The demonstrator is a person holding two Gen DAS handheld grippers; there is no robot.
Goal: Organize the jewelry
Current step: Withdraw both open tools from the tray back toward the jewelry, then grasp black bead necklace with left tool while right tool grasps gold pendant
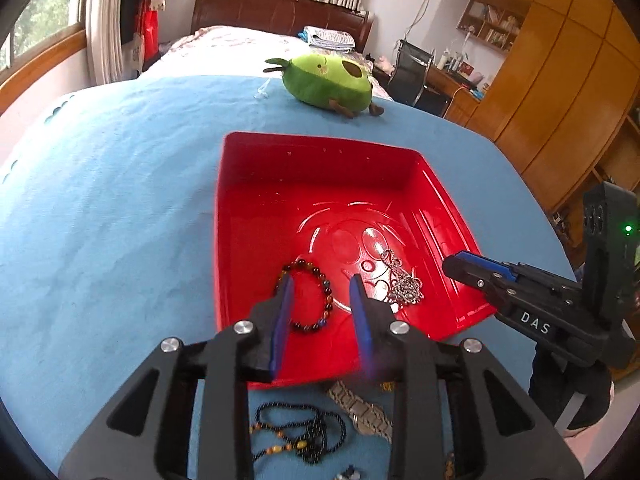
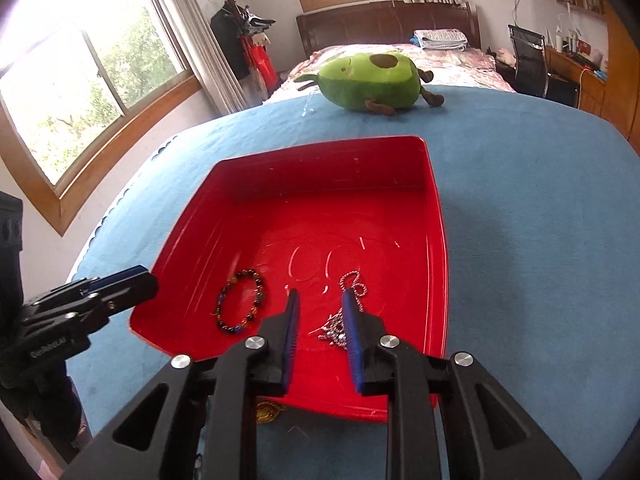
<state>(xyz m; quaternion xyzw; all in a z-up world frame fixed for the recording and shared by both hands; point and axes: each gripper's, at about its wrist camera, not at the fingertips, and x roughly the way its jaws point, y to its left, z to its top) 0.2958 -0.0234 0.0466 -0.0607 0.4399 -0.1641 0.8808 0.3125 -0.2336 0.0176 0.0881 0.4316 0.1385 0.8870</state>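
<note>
Inside red tray [image 1: 240, 184], beaded bracelet [image 1: 308, 294], silver chain [image 1: 402, 284]

"DAS" on right tool [image 1: 466, 266]

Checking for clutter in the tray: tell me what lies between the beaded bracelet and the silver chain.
Only bare red tray floor with its embossed pattern lies between the beaded bracelet and the silver chain; the right wrist view shows it best.
</note>
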